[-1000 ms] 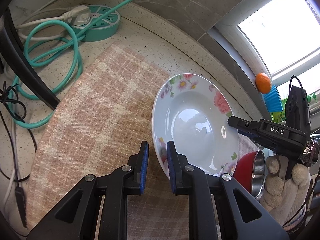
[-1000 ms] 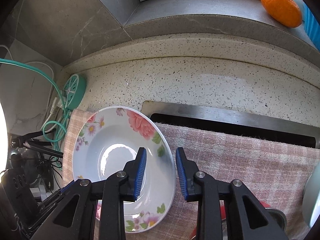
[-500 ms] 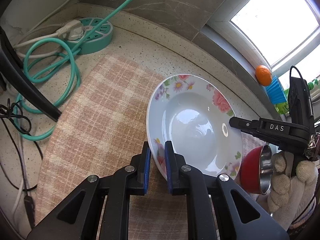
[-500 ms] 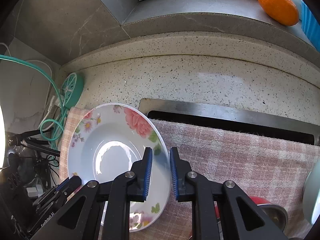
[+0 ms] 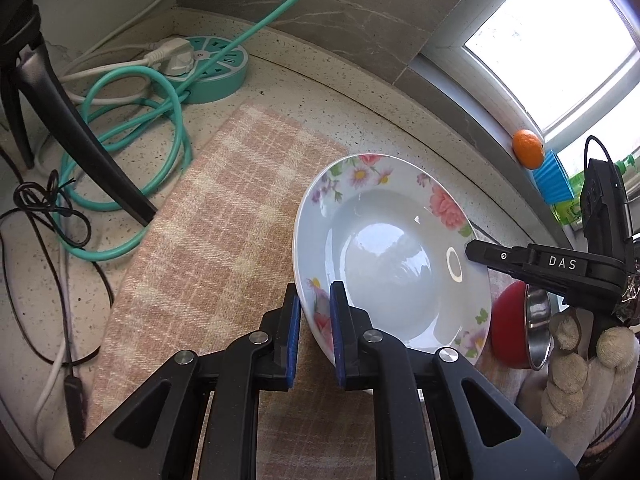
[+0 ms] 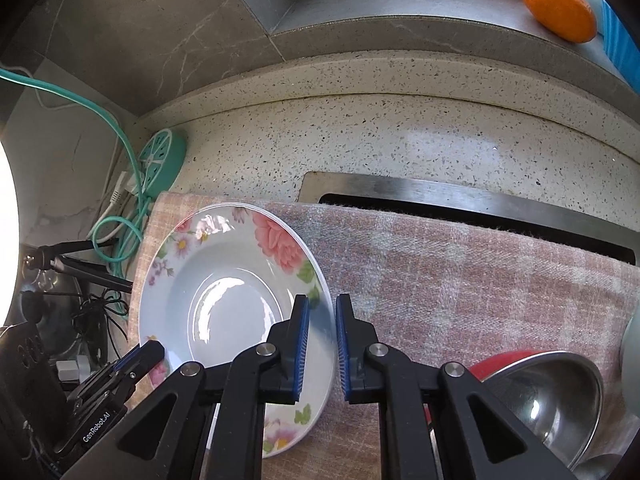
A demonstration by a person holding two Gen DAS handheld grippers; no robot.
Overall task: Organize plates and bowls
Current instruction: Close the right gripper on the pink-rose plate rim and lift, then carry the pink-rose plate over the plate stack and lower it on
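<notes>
A pale blue plate (image 5: 392,260) with pink flowers on its rim sits tilted over the checked cloth (image 5: 220,240). My left gripper (image 5: 315,292) is shut on its near rim, one blue pad on each face. In the right wrist view the same plate (image 6: 224,300) has its right rim between the pads of my right gripper (image 6: 322,300), whose jaws are closing onto it. A red bowl (image 6: 536,384) with a steel inside lies on the cloth to the right of the plate.
A teal power strip (image 5: 212,68) with looped cables lies at the back left beside a black tripod leg (image 5: 80,132). A steel slot (image 6: 460,200) runs along the speckled counter behind the cloth. A tangerine (image 6: 558,6) rests on the window ledge.
Both grippers have narrowed onto opposite sides of the plate's rim. The plate has tipped up slightly off the cloth.
</notes>
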